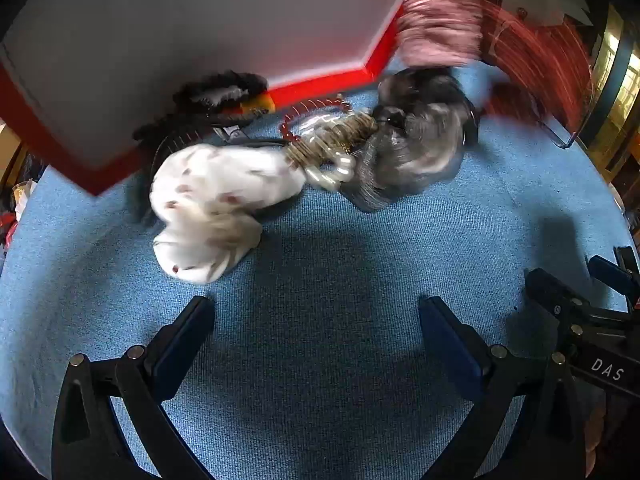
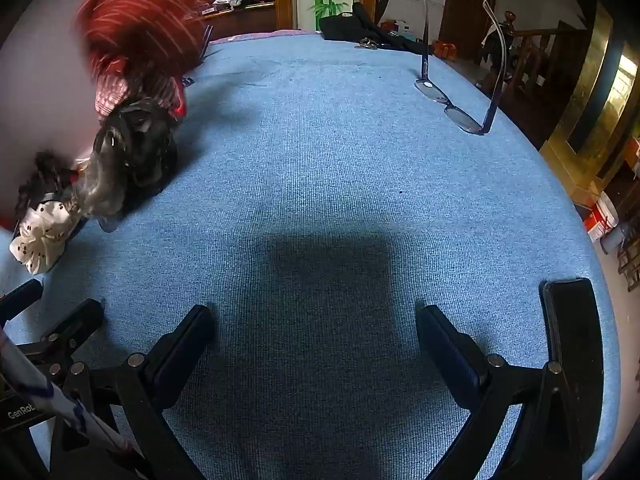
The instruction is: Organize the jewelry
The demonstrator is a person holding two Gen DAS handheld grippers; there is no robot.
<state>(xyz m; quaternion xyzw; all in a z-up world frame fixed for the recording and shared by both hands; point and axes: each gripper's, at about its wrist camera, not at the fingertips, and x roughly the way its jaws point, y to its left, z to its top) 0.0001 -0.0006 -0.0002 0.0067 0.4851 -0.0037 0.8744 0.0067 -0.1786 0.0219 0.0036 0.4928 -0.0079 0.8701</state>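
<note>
A heap of hair accessories lies on the blue cloth ahead of my left gripper (image 1: 316,320): a white dotted scrunchie (image 1: 208,204), a grey scrunchie (image 1: 416,148), a pink striped scrunchie (image 1: 440,28), a bundle of gold and clear bangles (image 1: 332,148), a red spiral band (image 1: 316,110) and a black frilled piece (image 1: 220,90). Both jaws of the left gripper stand wide with nothing between them. My right gripper (image 2: 316,324) is open over bare cloth, with the heap to its left: the grey scrunchie (image 2: 132,152), a blurred red striped scrunchie (image 2: 140,36) and the white scrunchie (image 2: 44,232).
A red-edged box with a pale lid (image 1: 180,32) stands behind the heap. Blue-framed glasses (image 2: 456,108) rest upside down at the far right of the table (image 2: 320,160). A black bag and keys (image 2: 360,28) lie at the far edge. The right gripper's fingers (image 1: 568,304) show beside the left one.
</note>
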